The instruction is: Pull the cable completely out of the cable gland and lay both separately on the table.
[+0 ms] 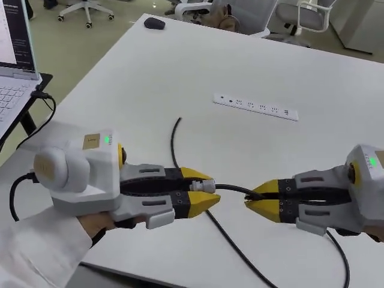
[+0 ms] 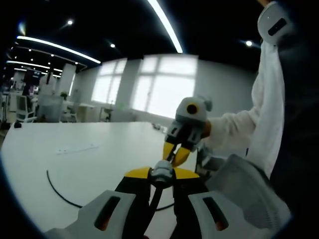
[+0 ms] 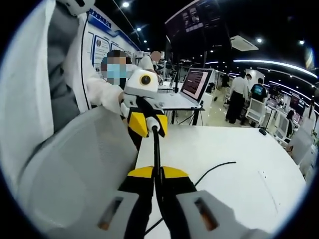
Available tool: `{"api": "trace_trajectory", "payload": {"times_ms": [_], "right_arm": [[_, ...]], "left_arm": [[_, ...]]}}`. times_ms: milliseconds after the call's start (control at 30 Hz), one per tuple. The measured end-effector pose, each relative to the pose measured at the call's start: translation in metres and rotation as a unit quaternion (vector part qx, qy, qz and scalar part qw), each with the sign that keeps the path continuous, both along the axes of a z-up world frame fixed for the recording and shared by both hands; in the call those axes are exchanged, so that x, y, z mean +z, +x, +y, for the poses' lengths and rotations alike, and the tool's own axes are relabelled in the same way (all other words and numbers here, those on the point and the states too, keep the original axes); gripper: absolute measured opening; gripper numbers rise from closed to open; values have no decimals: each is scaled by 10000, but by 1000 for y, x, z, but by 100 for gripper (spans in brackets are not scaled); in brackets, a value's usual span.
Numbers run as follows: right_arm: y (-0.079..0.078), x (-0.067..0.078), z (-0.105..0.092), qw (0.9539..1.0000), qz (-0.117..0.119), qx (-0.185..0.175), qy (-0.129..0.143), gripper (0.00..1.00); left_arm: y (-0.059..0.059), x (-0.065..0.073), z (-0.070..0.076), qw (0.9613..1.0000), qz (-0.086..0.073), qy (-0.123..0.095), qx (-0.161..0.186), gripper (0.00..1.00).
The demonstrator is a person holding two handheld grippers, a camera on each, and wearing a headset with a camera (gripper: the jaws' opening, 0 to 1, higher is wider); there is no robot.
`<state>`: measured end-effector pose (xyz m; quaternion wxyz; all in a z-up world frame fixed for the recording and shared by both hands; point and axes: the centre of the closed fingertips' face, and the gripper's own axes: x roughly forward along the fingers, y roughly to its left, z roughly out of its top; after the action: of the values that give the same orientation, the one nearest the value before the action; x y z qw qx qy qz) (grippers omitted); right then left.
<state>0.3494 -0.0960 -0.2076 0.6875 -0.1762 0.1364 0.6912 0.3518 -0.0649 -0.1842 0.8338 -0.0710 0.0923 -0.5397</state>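
My left gripper [image 1: 210,192] is shut on a small white cable gland [image 1: 201,186], held a little above the white table [image 1: 252,54]. A black cable [image 1: 233,189] leaves the gland and runs straight to my right gripper [image 1: 249,201], which is shut on it a short way off. The two grippers face each other tip to tip. In the left gripper view the gland [image 2: 162,171] sits between the yellow jaws, with the right gripper [image 2: 175,152] just beyond. In the right gripper view the cable [image 3: 156,149] stretches from my jaws to the gland [image 3: 151,124]. More cable [image 1: 174,147] lies on the table.
A white power strip [image 1: 255,107] lies on the far middle of the table, and a dark mouse [image 1: 154,23] near the far corner. A laptop [image 1: 15,60] stands on a side stand to the left. Office chairs [image 1: 300,15] stand beyond the table.
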Motion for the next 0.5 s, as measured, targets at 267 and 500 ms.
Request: {"api": "trace_trajectory", "payload": {"times_ms": [267,500], "right_arm": [[-4,-5,10,9989,-275,120,-364,26],[-15,-3,39,9953,-590,673,-370,27]], "left_arm": [[-5,-4,-5,9997,-72,168,-140,17],[-8,-5,-7,9995,-79,211,-211,17]]}}
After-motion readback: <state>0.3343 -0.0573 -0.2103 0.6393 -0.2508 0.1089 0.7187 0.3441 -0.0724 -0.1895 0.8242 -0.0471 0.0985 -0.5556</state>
